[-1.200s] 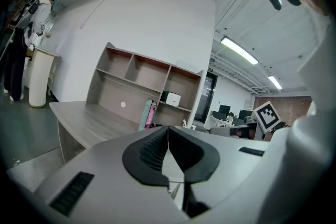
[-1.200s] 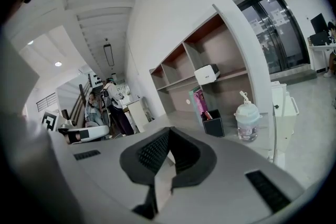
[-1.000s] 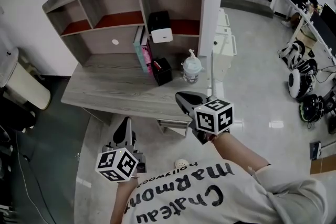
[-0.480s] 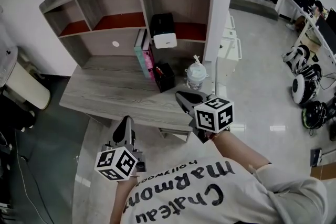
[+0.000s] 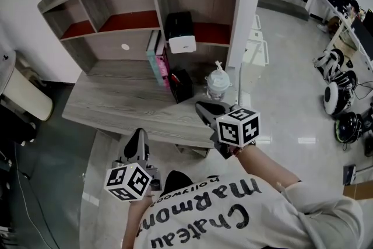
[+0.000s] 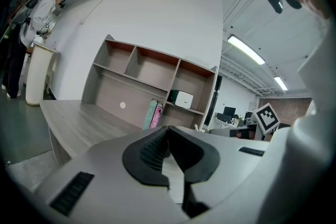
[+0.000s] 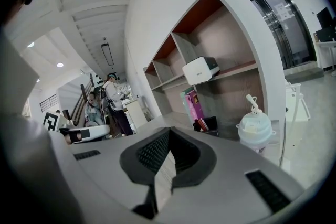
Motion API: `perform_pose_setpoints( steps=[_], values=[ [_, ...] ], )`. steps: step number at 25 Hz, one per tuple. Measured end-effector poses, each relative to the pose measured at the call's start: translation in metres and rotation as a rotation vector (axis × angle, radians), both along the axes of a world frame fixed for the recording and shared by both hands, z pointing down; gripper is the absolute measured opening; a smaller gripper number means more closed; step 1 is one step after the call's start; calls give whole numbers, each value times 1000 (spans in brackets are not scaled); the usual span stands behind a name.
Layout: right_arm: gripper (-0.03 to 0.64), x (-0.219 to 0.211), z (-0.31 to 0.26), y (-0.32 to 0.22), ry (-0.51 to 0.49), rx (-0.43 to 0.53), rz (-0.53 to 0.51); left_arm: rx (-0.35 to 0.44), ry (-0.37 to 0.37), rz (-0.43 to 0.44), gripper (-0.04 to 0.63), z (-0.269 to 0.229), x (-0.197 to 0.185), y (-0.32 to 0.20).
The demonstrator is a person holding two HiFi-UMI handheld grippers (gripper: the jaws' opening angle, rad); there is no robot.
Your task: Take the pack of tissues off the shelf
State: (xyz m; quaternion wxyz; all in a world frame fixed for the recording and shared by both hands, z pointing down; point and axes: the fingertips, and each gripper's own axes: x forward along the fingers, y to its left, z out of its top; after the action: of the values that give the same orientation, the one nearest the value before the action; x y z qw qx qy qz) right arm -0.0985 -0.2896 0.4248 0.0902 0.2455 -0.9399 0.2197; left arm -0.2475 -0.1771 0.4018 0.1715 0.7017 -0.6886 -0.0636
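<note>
The pack of tissues point(image 5: 181, 43) sits on the shelf point(image 5: 211, 42) in the right-hand compartment (just above the upright books point(image 5: 156, 59)). Near the worktop point(image 5: 111, 99) front edge, the left gripper point(image 5: 139, 138) and right gripper point(image 5: 205, 109) hold their jaws pressed together, pinching nothing.

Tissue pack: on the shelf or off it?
On the shelf. The tissue pack sits on the right-hand board of the shelf unit, above the upright books.
</note>
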Motion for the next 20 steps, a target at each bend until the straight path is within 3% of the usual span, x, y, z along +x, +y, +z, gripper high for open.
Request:
perform_pose_setpoints(
  steps=[9, 20],
  values=[
    [12, -14, 4, -26, 2, -15, 33, -24, -42, 18, 18, 7, -19, -24],
    [12, -32, -8, -73, 29, 13, 114, -9, -24, 111, 18, -11, -48, -94]
  ],
)
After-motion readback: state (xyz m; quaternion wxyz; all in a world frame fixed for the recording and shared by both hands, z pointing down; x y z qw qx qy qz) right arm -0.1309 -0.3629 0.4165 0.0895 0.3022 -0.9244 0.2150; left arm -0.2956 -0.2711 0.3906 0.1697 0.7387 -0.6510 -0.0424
